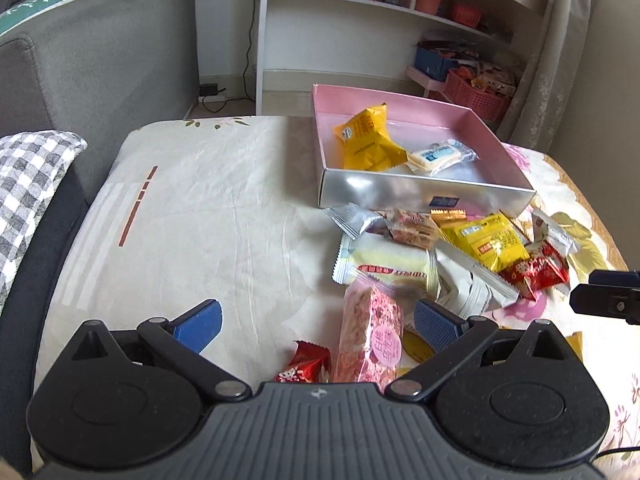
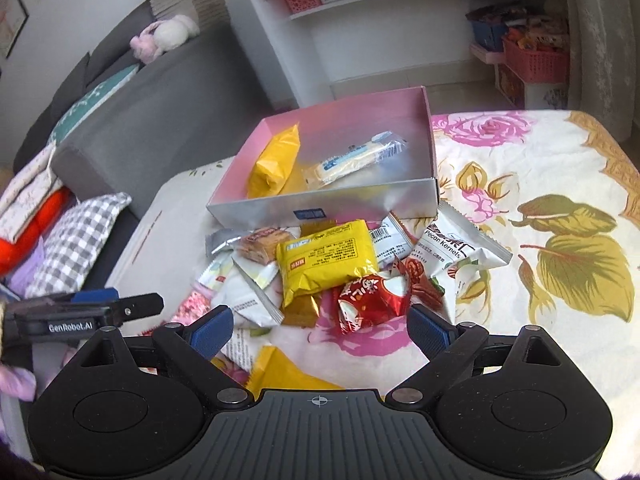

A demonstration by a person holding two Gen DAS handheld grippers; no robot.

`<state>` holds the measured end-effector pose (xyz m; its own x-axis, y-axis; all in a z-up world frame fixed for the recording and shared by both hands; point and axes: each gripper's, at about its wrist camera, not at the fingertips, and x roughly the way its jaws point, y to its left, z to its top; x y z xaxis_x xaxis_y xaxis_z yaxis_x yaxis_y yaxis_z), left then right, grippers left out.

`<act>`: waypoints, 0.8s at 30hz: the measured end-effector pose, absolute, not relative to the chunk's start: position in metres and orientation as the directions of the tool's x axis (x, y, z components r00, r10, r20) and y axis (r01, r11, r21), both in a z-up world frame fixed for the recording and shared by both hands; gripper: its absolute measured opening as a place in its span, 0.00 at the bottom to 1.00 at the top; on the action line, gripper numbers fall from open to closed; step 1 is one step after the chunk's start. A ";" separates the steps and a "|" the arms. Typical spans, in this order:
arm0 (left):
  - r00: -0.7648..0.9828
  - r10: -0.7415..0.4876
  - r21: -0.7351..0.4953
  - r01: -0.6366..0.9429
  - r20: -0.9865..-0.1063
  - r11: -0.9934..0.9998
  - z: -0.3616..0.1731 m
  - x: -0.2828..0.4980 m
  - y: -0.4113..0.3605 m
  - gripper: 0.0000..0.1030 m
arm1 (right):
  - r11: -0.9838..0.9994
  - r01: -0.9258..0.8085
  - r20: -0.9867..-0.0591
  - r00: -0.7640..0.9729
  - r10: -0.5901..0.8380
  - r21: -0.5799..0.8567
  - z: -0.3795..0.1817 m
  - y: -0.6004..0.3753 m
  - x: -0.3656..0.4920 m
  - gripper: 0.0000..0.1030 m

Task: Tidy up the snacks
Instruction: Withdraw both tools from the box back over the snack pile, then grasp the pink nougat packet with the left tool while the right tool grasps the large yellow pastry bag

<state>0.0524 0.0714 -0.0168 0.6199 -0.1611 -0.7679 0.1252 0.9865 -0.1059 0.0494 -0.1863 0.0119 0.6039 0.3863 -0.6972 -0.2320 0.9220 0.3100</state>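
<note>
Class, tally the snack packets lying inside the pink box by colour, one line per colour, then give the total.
Yellow packet: 1
White-and-blue packet: 1
Total: 2

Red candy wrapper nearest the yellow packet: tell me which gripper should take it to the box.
Right gripper: open, red candy wrapper just ahead. Left gripper faces the pink nougat bar.
</note>
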 end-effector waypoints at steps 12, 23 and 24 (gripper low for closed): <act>0.615 -0.277 -0.077 0.331 -0.738 0.940 -0.034 0.032 0.055 0.97 | 0.819 -0.574 -0.709 0.585 0.394 -0.018 -0.007 -0.163 0.012 0.93; 0.598 -0.278 -0.014 0.407 -0.752 0.913 -0.041 0.031 0.043 0.67 | 0.760 -0.643 -0.768 0.533 0.355 -0.096 -0.025 -0.151 0.007 0.93; 0.599 -0.275 -0.012 0.405 -0.752 0.914 -0.042 0.031 0.043 0.66 | 0.757 -0.646 -0.772 0.532 0.348 -0.103 -0.026 -0.150 0.007 0.93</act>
